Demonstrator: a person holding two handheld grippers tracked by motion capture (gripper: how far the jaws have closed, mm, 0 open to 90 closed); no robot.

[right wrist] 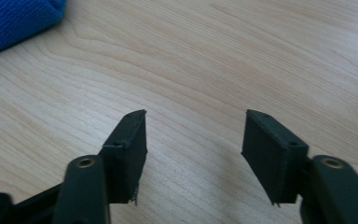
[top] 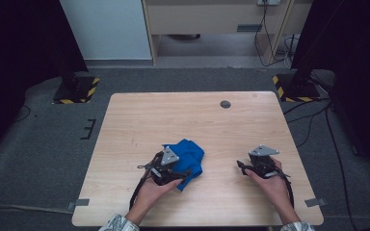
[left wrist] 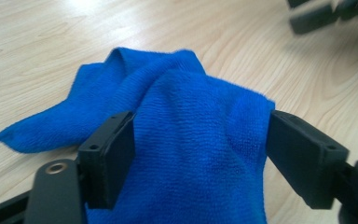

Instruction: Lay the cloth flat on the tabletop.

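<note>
A crumpled blue cloth (top: 191,153) lies on the wooden table (top: 173,115), left of centre near the front. My left gripper (top: 180,172) sits at the cloth's near-left edge. In the left gripper view, the cloth (left wrist: 200,149) bulges up between the jaws of the left gripper (left wrist: 200,116) and fills the gap; the jaws stand wide and the fabric looks loose, not pinched. My right gripper (top: 243,167) rests low over bare wood to the right, open (right wrist: 196,114) with nothing between its fingers. A corner of the cloth (right wrist: 14,18) shows at its upper left.
A small round dark grommet (top: 225,104) sits near the table's far edge. Grey tape marks (top: 78,202) sit at the front corners. Two stand bases with yellow-black stripes (top: 77,89) stand on the floor beyond the table. The right gripper (left wrist: 317,14) appears in the left gripper view's top right.
</note>
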